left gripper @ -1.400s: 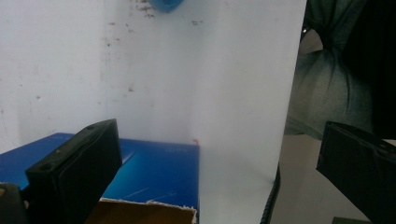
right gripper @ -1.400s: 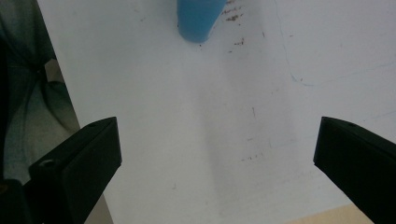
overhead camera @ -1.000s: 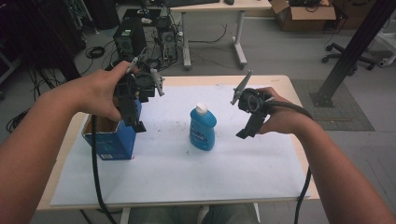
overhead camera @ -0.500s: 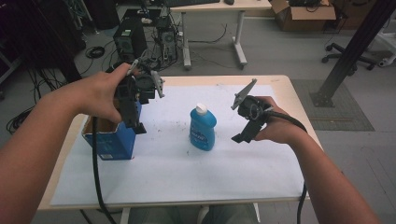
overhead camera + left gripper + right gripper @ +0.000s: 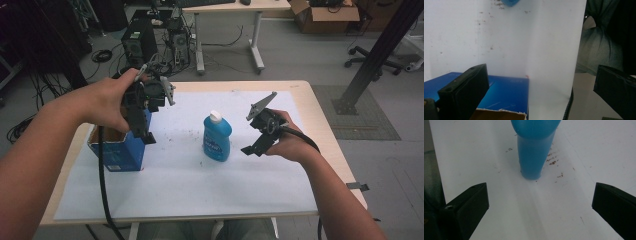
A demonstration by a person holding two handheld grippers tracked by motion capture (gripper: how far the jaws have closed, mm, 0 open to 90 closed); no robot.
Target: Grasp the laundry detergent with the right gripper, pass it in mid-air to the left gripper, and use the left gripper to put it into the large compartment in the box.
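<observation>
A blue detergent bottle with a white cap stands upright near the middle of the worktop, on the white sheet that covers most of it. Small brown specks lie on the sheet around the bottle's base, clearest in the right gripper view.

The right tongs are held just beside the bottle, on the side toward the worktop's right edge, apart from it and pointing at its lower half. In the right gripper view the jaws stand wide apart with nothing between them, and the bottle rises ahead, centred in the gap but beyond the jaw tips. The right hand grips the tool from behind, with its cable trailing back along the forearm.

The left tongs hang above the open blue cardboard box that sits near the worktop's left edge. Their jaws point downward over the box's far right corner and are spread wide, holding nothing. The left gripper view looks down past the two separated jaws onto the blue box, its torn cardboard rim and the white sheet, with a bit of the bottle at the top edge. The left hand wraps the gripper body from the left side, and the black cable drops from it past the box to the near edge of the worktop.
</observation>
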